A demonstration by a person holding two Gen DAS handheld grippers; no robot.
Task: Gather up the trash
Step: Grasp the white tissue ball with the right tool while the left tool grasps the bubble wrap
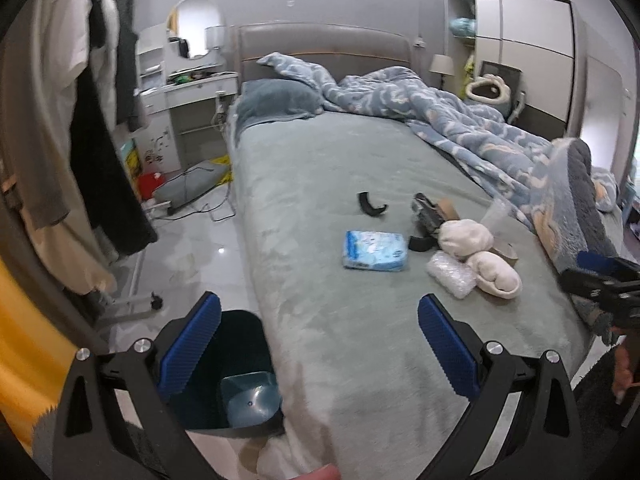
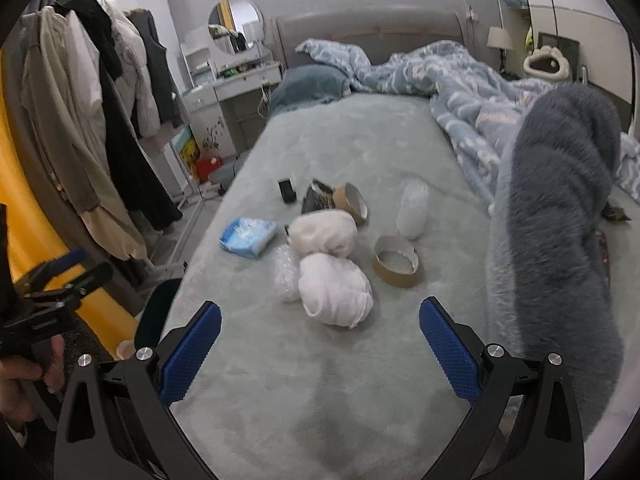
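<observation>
Trash lies on the grey-green bed (image 1: 320, 184): a blue tissue pack (image 1: 374, 251) (image 2: 248, 236), two white fabric wads (image 2: 334, 294) (image 1: 498, 276), bubble wrap (image 2: 286, 272) (image 1: 450, 274), two empty tape rolls (image 2: 396, 261), a clear plastic cup (image 2: 412, 210), a dark crumpled wrapper (image 2: 318, 198) and a curved black piece (image 1: 372, 205). A dark bin (image 1: 236, 372) with blue plastic inside stands on the floor by the bed. My left gripper (image 1: 320, 344) is open and empty over the bed's edge by the bin. My right gripper (image 2: 320, 350) is open and empty, just short of the nearer wad.
A blue patterned duvet (image 1: 460, 120) is bunched at the right of the bed, with a fluffy grey blanket (image 2: 560, 208) close to the right gripper. A rack of hanging clothes (image 2: 100, 120) stands left. A dresser (image 1: 188, 92) and floor clutter (image 1: 184, 188) lie beyond.
</observation>
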